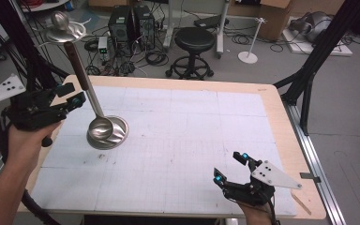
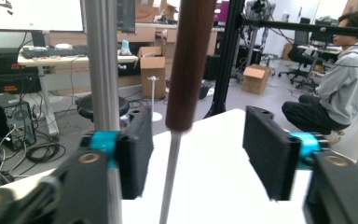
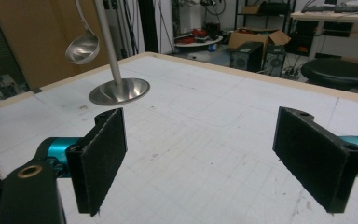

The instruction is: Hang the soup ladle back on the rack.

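Note:
A steel stand with a round base [image 1: 117, 136] [image 3: 120, 91] stands on the left part of the white mat; its pole [image 2: 102, 70] rises to a disc with a ball on top [image 1: 65, 29]. A ladle with a brown handle [image 1: 77, 61] [image 2: 191, 60] hangs beside the pole, its bowl [image 1: 99, 126] [image 3: 81, 48] just above the base. My left gripper [image 1: 72, 94] [image 2: 198, 149] is open, the handle standing between its pads without touching either. My right gripper [image 1: 231, 168] [image 3: 200, 158] rests open near the table's front right, nothing between its pads.
The white gridded mat [image 1: 183, 126] covers a wooden table. Beyond the far edge are a black stool [image 1: 194, 42], computer towers [image 1: 131, 23] and floor cables. Black frame posts flank the table. A person crouches on the floor [image 2: 345, 88] in the left gripper view.

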`<move>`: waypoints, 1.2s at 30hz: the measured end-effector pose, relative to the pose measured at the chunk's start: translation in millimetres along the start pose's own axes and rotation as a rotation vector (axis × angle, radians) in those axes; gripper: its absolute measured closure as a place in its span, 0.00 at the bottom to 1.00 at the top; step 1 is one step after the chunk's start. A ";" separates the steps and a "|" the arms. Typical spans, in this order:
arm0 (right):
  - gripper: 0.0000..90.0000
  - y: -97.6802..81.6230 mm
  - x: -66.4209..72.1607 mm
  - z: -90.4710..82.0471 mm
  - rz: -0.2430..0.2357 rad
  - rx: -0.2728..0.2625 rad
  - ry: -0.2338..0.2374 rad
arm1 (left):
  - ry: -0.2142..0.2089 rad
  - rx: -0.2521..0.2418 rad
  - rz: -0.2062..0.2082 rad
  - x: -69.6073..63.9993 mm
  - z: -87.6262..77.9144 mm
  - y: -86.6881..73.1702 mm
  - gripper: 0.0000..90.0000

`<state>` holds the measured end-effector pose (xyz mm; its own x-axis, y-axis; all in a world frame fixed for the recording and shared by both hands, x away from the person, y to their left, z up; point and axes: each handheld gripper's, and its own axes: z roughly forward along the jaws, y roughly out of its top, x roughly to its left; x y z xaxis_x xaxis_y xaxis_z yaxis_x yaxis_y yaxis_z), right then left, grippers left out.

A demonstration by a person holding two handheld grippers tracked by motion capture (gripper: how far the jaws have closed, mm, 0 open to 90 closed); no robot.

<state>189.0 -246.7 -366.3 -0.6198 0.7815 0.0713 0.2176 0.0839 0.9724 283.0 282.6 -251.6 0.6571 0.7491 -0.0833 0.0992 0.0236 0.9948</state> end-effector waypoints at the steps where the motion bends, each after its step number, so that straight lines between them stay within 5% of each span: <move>1: 0.18 -0.2 -0.7 -0.4 -0.002 0.000 -0.007 | -0.004 -0.003 0.003 -0.4 -3.2 -3.9 0.43; 8: 0.18 -3.8 -6.1 -2.5 0.004 0.025 -0.049 | -0.048 -0.024 0.045 -5.5 -22.3 -40.7 0.23; 11: 0.18 -9.7 -10.5 -5.6 0.014 0.027 -0.062 | -0.065 -0.010 0.048 -15.2 -29.1 -68.9 0.18; 21: 0.18 -25.3 -17.8 -8.5 0.024 0.057 -0.109 | -0.068 0.037 0.039 -34.8 -37.8 -129.1 0.19; 26: 0.18 -27.3 -17.0 -8.6 0.014 0.066 -0.116 | -0.049 0.054 0.027 -35.4 -37.3 -145.0 0.19; 36: 0.18 -25.5 -14.1 -11.2 0.023 0.040 -0.119 | -0.046 0.068 0.024 -37.1 -40.1 -152.0 0.19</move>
<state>183.8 -266.8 -389.6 -0.5212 0.8510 0.0639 0.2620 0.0884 0.9610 213.6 277.7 -397.4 0.6937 0.7174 -0.0639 0.1324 -0.0398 0.9904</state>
